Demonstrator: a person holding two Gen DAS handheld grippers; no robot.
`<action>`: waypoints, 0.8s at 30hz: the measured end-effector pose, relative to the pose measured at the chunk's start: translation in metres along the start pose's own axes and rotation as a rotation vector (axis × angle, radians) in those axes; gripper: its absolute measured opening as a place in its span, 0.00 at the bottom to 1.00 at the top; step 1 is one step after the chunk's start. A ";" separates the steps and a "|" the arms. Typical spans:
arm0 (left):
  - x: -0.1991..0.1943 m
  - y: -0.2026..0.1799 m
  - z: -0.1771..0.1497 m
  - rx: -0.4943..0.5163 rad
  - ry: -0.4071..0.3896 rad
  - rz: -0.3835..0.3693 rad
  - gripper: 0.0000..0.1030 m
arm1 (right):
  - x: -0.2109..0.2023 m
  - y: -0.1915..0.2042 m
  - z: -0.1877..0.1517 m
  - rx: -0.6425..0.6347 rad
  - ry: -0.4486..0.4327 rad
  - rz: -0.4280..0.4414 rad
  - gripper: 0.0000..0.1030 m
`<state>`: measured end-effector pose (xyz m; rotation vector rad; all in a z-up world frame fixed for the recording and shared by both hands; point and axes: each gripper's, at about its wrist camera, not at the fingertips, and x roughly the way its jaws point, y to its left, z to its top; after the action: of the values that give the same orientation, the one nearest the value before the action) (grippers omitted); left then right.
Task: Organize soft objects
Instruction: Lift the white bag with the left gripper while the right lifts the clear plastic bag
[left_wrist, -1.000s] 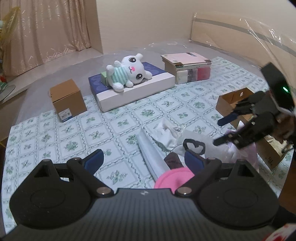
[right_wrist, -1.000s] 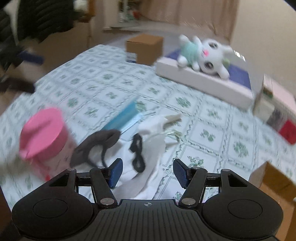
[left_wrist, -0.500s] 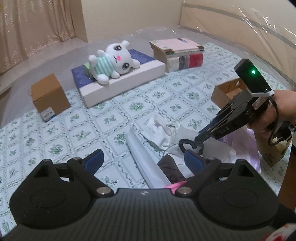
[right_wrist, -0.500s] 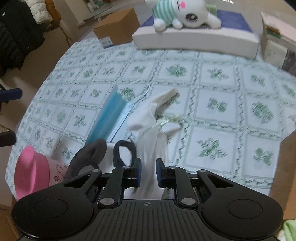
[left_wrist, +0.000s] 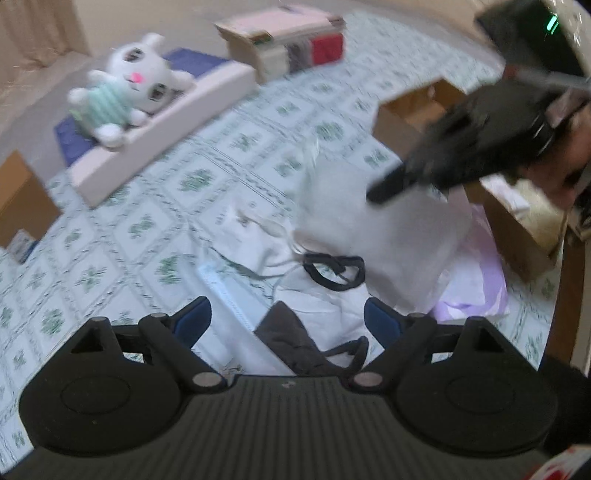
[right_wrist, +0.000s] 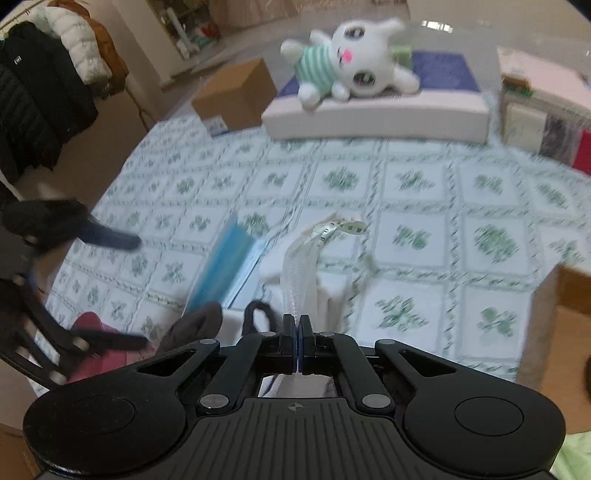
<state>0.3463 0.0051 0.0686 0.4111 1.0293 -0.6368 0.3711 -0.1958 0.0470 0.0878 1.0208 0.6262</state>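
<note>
White cloth between the closed right tongs (lifted, pinched).

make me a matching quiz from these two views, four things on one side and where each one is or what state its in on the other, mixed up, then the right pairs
Things
1. plush bunny
2. right claw
3. left claw
4. blue face mask

Places or states
A. lying flat on the green-patterned tablecloth
B. open, above the dark cloth, nothing pinched
C. lying on the long white box
D. shut on the white cloth

Pairs: 1-C, 2-D, 3-B, 4-A
</note>
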 end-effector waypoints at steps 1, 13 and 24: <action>0.007 -0.002 0.003 0.015 0.018 0.002 0.84 | -0.006 -0.002 0.001 0.000 -0.016 -0.006 0.01; 0.094 -0.026 0.030 0.212 0.266 -0.066 0.84 | -0.033 -0.033 0.002 0.012 -0.109 -0.063 0.01; 0.141 -0.040 0.038 0.291 0.432 -0.108 0.84 | -0.021 -0.056 -0.009 0.041 -0.090 -0.044 0.00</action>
<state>0.3961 -0.0886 -0.0399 0.7759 1.3800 -0.8195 0.3810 -0.2548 0.0386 0.1277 0.9461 0.5563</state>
